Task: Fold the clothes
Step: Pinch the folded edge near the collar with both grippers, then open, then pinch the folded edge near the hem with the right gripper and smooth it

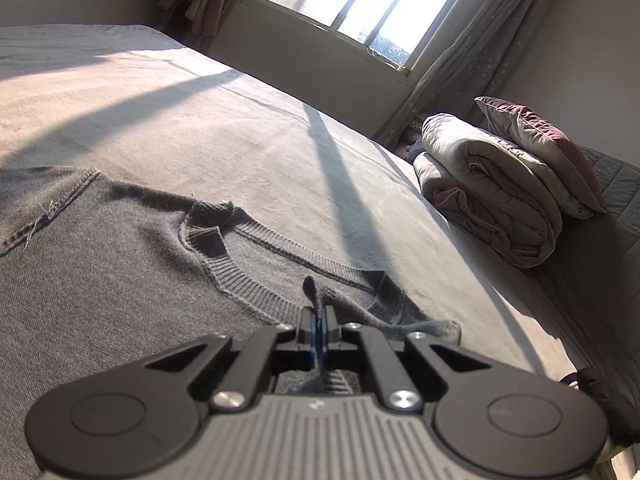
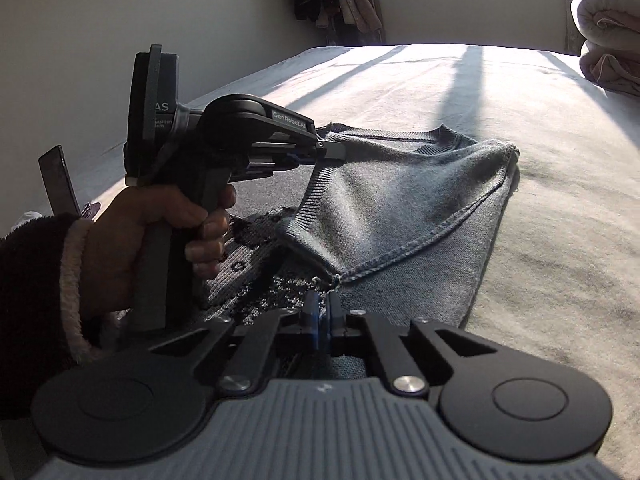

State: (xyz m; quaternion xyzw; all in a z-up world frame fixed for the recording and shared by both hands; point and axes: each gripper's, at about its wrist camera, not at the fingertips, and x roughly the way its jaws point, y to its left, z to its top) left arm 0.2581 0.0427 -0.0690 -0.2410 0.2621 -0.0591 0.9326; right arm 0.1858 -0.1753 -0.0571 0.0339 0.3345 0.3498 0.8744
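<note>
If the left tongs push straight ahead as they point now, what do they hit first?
Probably the ribbed collar of the grey knit sweater that the left tongs already pinch, then bare beige bedsheet. Depth is unclear.

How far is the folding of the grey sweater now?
Done: the sweater lies on the bed, one part already turned over, inner seams showing. In hand: left gripper and right gripper are both shut on its fabric. Left: it is still no compact fold.
</note>
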